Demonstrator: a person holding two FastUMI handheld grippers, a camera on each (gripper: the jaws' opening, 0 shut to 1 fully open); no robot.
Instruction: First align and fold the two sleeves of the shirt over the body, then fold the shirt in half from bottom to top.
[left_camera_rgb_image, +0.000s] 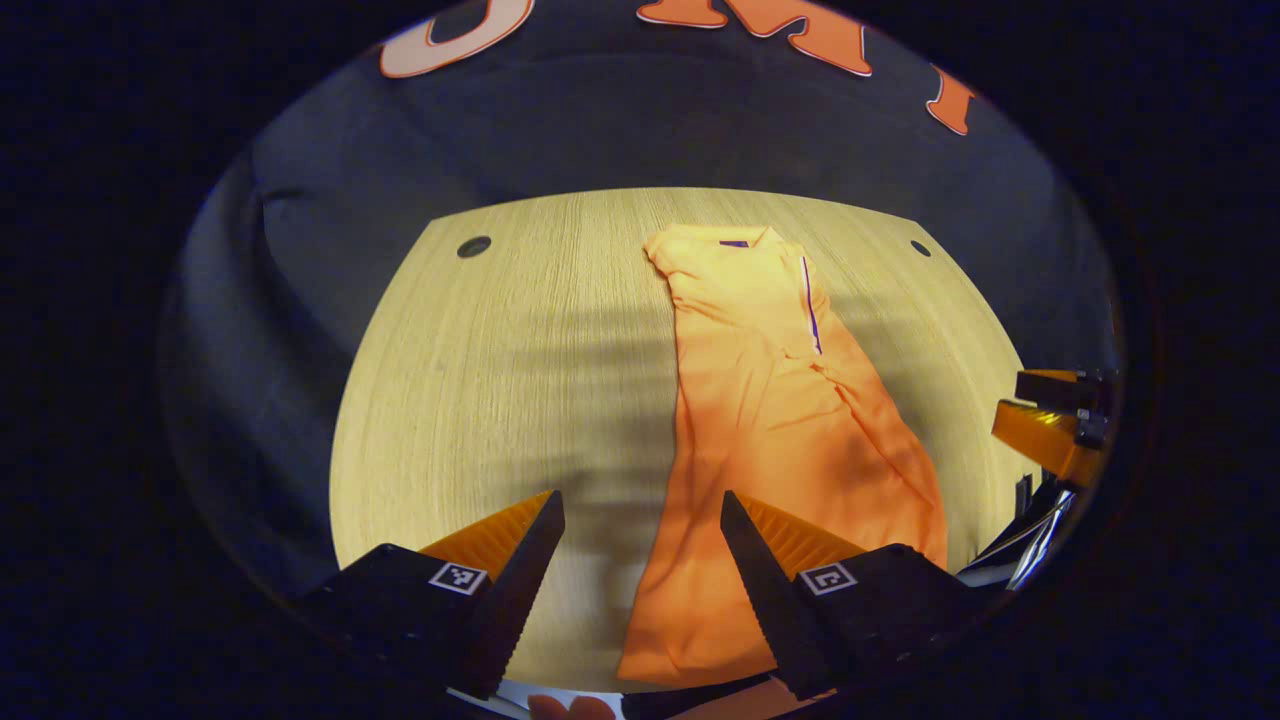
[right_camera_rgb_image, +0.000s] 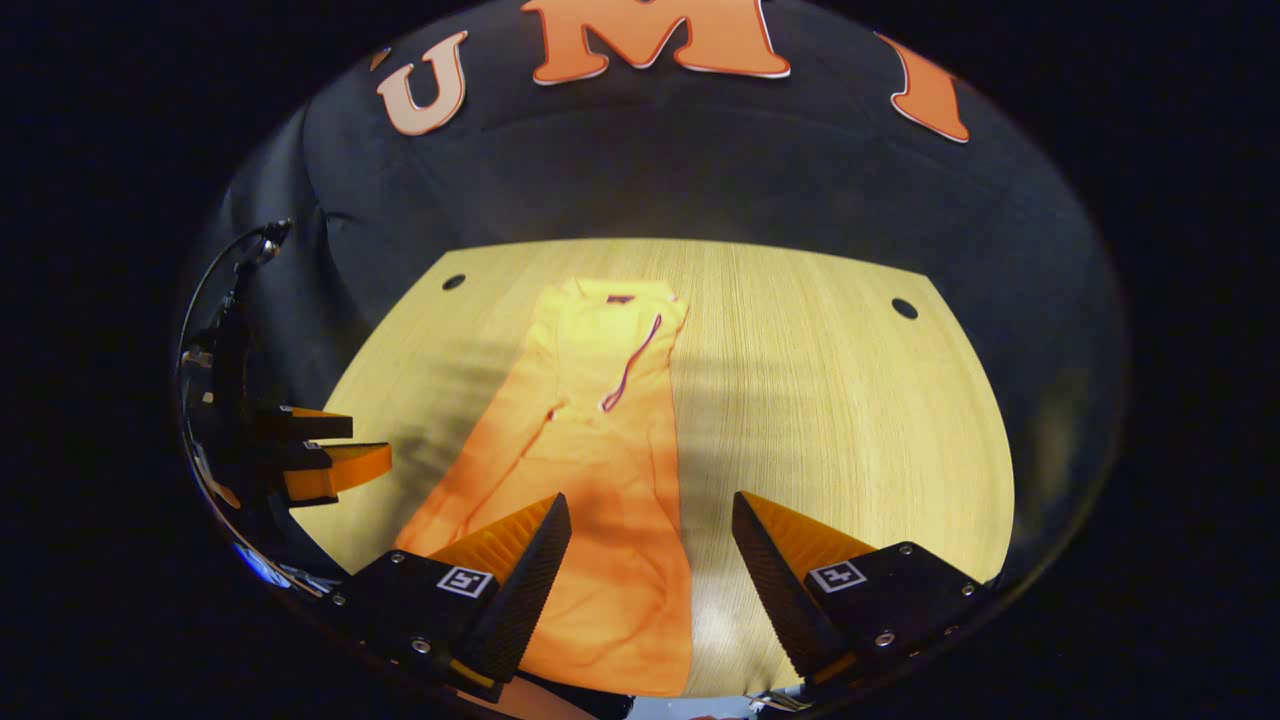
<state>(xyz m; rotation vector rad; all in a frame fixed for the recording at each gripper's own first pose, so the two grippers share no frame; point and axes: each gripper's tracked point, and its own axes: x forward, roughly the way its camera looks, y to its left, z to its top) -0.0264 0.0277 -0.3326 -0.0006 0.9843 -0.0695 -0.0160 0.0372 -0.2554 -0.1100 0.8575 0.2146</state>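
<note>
Orange and folded into a long narrow strip, the shirt (left_camera_rgb_image: 770, 440) lies lengthwise on my wooden table (left_camera_rgb_image: 500, 360), collar at the far end. My left gripper (left_camera_rgb_image: 640, 510) hangs spread and empty above its near hem; my right gripper (right_camera_rgb_image: 650, 510) likewise. The right gripper view shows the purple placket curving.

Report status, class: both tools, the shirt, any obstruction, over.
Left tool open, right tool open, both hovering at the hem end. Shirt flat on table, sleeves folded in, a narrow strip; bottom fold not yet done. Nothing in the way.
</note>
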